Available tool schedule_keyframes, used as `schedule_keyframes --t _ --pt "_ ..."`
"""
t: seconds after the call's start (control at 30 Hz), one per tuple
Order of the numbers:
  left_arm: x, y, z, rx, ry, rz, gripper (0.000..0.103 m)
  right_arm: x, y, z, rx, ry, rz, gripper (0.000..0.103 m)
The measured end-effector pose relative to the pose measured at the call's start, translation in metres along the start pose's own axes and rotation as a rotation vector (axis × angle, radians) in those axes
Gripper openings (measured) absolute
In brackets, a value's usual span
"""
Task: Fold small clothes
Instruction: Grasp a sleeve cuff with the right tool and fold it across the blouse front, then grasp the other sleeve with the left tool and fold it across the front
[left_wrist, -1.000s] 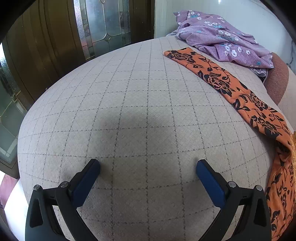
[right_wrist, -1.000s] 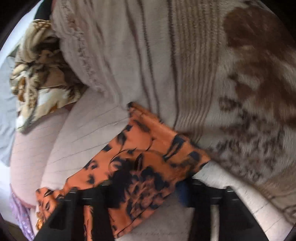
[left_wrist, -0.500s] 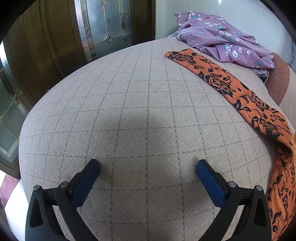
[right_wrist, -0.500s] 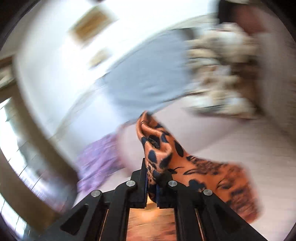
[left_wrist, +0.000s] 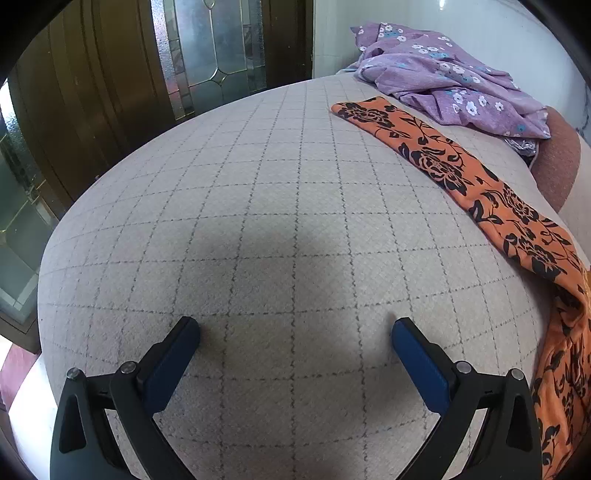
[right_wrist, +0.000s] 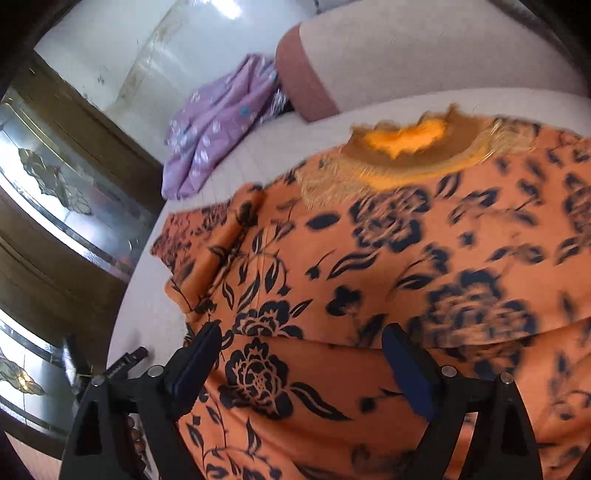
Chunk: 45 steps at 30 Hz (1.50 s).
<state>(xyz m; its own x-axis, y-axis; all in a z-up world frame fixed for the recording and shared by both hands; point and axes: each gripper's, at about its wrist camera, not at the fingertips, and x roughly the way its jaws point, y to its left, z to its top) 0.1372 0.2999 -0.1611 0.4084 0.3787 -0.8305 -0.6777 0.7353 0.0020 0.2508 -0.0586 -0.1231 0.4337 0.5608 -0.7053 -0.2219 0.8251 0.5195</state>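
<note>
An orange garment with a black flower print (right_wrist: 369, 266) lies spread on the beige checked bed (left_wrist: 258, 206). In the right wrist view it fills the frame, its gold-trimmed neckline (right_wrist: 402, 147) at the far side. My right gripper (right_wrist: 301, 343) is open just above it, holding nothing. In the left wrist view one long sleeve of the garment (left_wrist: 443, 162) runs along the right of the bed. My left gripper (left_wrist: 295, 332) is open and empty over bare bed, left of the garment.
A purple flowered cloth (left_wrist: 443, 81) lies bunched at the bed's far end, also in the right wrist view (right_wrist: 218, 125). A brown and beige pillow (left_wrist: 557, 158) lies next to it. Wooden doors with glass panes (left_wrist: 207, 51) stand beyond the bed's left edge.
My right gripper held the orange garment pinched and lifted half a second ago; now it is open and the garment lies spread on the bed. My left gripper has hardly moved.
</note>
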Motion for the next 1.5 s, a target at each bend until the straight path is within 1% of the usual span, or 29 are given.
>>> schedule_keyframes --t 0.07,0.17,0.2,0.27,0.3,0.33,0.37,0.4,0.43,0.5,0.57,0.6,0.63,0.73,0.83,0.93,0.97,1.0,1.07,1.17,1.2,1.23,1.27,1.3,1.33,1.37,1.4,1.47,1.5 --pt "0.0 0.0 0.0 0.0 0.0 -0.002 0.103 -0.028 0.0 0.005 -0.013 -0.057 -0.012 0.091" --pt "0.0 0.0 0.0 0.0 0.0 -0.001 0.103 -0.048 -0.035 0.018 0.062 -0.126 -0.056 0.099" --pt "0.0 0.0 0.0 0.001 0.001 -0.001 0.103 -0.047 -0.051 0.015 0.1 -0.12 -0.088 0.103" --pt "-0.002 0.001 0.001 0.009 0.013 -0.013 0.103 -0.021 -0.089 0.006 0.176 -0.002 -0.179 0.097" --pt "-0.006 0.003 0.002 0.001 0.009 -0.045 0.103 -0.03 -0.088 0.002 0.152 -0.051 -0.154 0.094" --pt "-0.014 0.009 0.005 -0.033 -0.016 -0.117 0.103 -0.044 -0.08 0.0 0.128 -0.107 -0.126 0.094" --pt "-0.022 0.015 0.009 -0.073 -0.045 -0.212 0.103 -0.06 -0.068 -0.004 0.108 -0.165 -0.051 0.096" --pt "-0.027 0.017 0.014 -0.094 -0.065 -0.278 0.103 -0.072 -0.058 -0.007 0.08 -0.212 0.008 0.096" --pt "-0.032 0.016 0.02 -0.099 -0.083 -0.335 0.103 -0.08 -0.051 -0.012 0.056 -0.246 0.033 0.096" --pt "-0.035 0.004 0.042 -0.06 -0.095 -0.436 0.103 -0.073 -0.048 -0.023 0.04 -0.233 0.04 0.096" --pt "-0.027 -0.006 0.067 -0.048 -0.064 -0.528 0.103 -0.047 -0.056 -0.042 0.034 -0.172 -0.001 0.097" --pt "-0.019 -0.012 0.082 -0.053 -0.045 -0.576 0.103 -0.04 -0.062 -0.049 0.048 -0.151 0.003 0.097" --pt "-0.007 -0.018 0.099 -0.057 -0.021 -0.608 0.103 -0.041 -0.061 -0.051 0.041 -0.183 0.013 0.097" --pt "0.037 -0.028 0.146 -0.118 0.049 -0.646 0.103 -0.04 -0.057 -0.046 0.054 -0.187 0.032 0.097" --pt "0.078 -0.028 0.18 -0.189 0.078 -0.632 0.102 -0.039 -0.056 -0.047 0.054 -0.198 0.042 0.097" --pt "0.111 -0.026 0.194 -0.242 0.102 -0.565 0.102 -0.041 -0.067 -0.053 0.053 -0.202 0.046 0.097" --pt "0.121 -0.025 0.195 -0.257 0.117 -0.544 0.1 -0.04 -0.067 -0.053 0.054 -0.202 0.048 0.097" --pt "0.129 -0.024 0.195 -0.265 0.124 -0.533 0.095 -0.04 -0.068 -0.053 0.053 -0.202 0.048 0.097" --pt "0.131 -0.027 0.199 -0.241 0.084 -0.518 0.095 -0.038 -0.069 -0.054 0.05 -0.202 0.046 0.097" --pt "0.136 -0.035 0.205 -0.215 0.071 -0.46 0.092 -0.037 -0.068 -0.054 0.046 -0.202 0.045 0.098" --pt "0.137 -0.039 0.207 -0.192 0.067 -0.412 0.08 -0.037 -0.068 -0.054 0.044 -0.202 0.044 0.098" --pt "0.137 -0.043 0.207 -0.158 0.058 -0.345 0.058 -0.037 -0.068 -0.054 0.044 -0.203 0.043 0.098" --pt "0.138 -0.045 0.208 -0.131 0.056 -0.287 0.044 -0.038 -0.068 -0.053 0.045 -0.203 0.044 0.098" --pt "0.14 -0.044 0.21 -0.123 0.057 -0.243 0.023 -0.037 -0.067 -0.053 0.044 -0.202 0.043 0.098" --pt "0.14 -0.039 0.213 -0.139 0.06 -0.258 0.01 -0.037 -0.067 -0.053 0.044 -0.202 0.043 0.098" --pt "0.141 -0.036 0.216 -0.152 0.068 -0.285 0.005 -0.037 -0.067 -0.053 0.044 -0.202 0.043 0.098" --pt "0.137 -0.035 0.219 -0.148 0.069 -0.304 0.004 -0.037 -0.067 -0.053 0.044 -0.201 0.042 0.098" --pt "0.119 -0.034 0.22 -0.101 0.025 -0.32 0.004 -0.037 -0.067 -0.053 0.044 -0.201 0.041 0.098" --pt "0.106 -0.034 0.221 -0.098 0.007 -0.353 0.004 -0.037 -0.067 -0.053 0.044 -0.201 0.041 0.098"
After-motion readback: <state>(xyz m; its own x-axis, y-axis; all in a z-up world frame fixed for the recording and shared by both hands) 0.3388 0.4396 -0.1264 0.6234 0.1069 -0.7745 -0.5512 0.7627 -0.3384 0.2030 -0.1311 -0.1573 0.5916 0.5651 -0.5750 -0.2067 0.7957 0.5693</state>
